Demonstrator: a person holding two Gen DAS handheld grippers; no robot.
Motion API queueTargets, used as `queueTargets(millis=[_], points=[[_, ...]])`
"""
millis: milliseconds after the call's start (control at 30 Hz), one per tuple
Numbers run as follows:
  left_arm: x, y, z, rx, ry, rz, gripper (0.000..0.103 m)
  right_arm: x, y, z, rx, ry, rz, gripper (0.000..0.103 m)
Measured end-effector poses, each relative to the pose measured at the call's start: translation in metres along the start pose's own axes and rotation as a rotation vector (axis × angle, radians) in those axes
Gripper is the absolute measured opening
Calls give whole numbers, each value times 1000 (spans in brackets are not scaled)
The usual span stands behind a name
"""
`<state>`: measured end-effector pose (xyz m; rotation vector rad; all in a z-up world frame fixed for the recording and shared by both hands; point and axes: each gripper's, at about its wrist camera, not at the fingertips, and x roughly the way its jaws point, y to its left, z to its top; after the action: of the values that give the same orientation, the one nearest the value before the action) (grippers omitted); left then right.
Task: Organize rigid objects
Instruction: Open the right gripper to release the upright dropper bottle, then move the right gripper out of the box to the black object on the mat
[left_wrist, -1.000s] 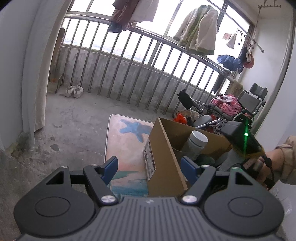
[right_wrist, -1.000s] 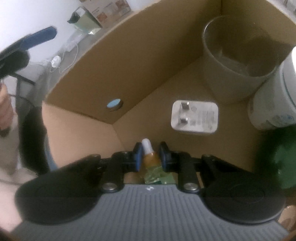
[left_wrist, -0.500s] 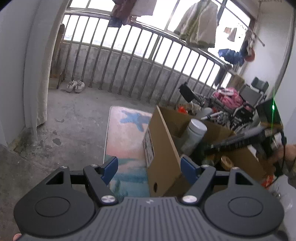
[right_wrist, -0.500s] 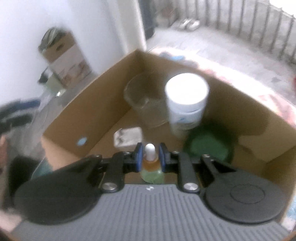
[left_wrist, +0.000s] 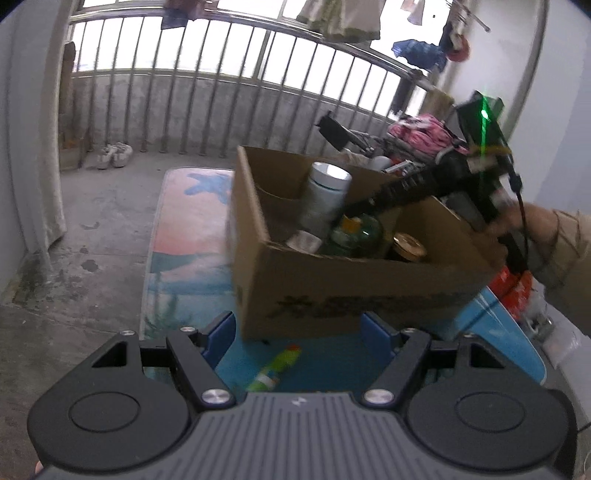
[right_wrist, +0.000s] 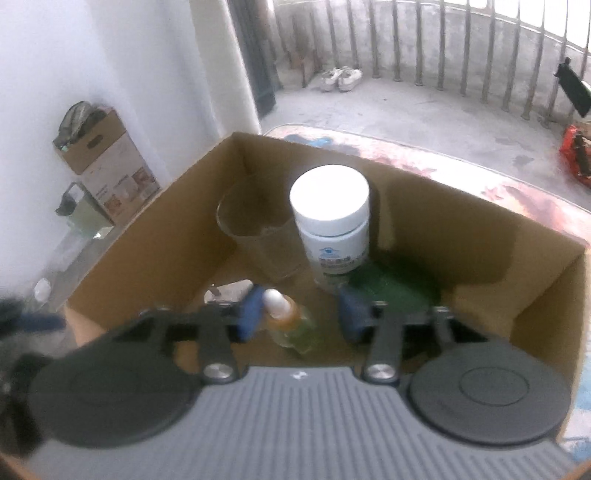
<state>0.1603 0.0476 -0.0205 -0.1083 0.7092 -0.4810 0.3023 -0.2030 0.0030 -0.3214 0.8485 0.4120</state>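
While the right gripper (right_wrist: 301, 315) jaws have just opened off the dropper bottle (right_wrist: 290, 321), left gripper (left_wrist: 297, 330) jaws gape empty.

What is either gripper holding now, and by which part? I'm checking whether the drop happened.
Nothing. The right gripper has just been opening; the small amber bottle sits loose between its jaws over the cardboard box. The left gripper is open, empty.

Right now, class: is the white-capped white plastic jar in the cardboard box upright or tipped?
Upright: the white-capped jar stands cap-up on the cardboard box floor.
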Motion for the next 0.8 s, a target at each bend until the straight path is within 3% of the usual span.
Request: queueTargets(millis=[100, 267, 400, 533, 667, 800], points=[[-1, -15, -5, 21, 15, -20, 76, -10, -1, -6, 41, -29, 4, 57], [1, -39, -11, 57, 42, -69, 76, -79, -11, -34, 163, -132, 37, 65], [8, -61, -16, 93, 74, -125, 76, -150, -8, -87, 238, -238, 54, 76], [24, -83, -19, 117, 126, -184, 76, -195, -3, -148, 310, -309, 65, 77], [47, -103, -20, 130, 169, -221, 75, -180, -10, -202, 443, -286, 114, 77], [74, -122, -20, 188, 172, -204, 75, -138, -20, -229, 530, -240, 149, 74]])
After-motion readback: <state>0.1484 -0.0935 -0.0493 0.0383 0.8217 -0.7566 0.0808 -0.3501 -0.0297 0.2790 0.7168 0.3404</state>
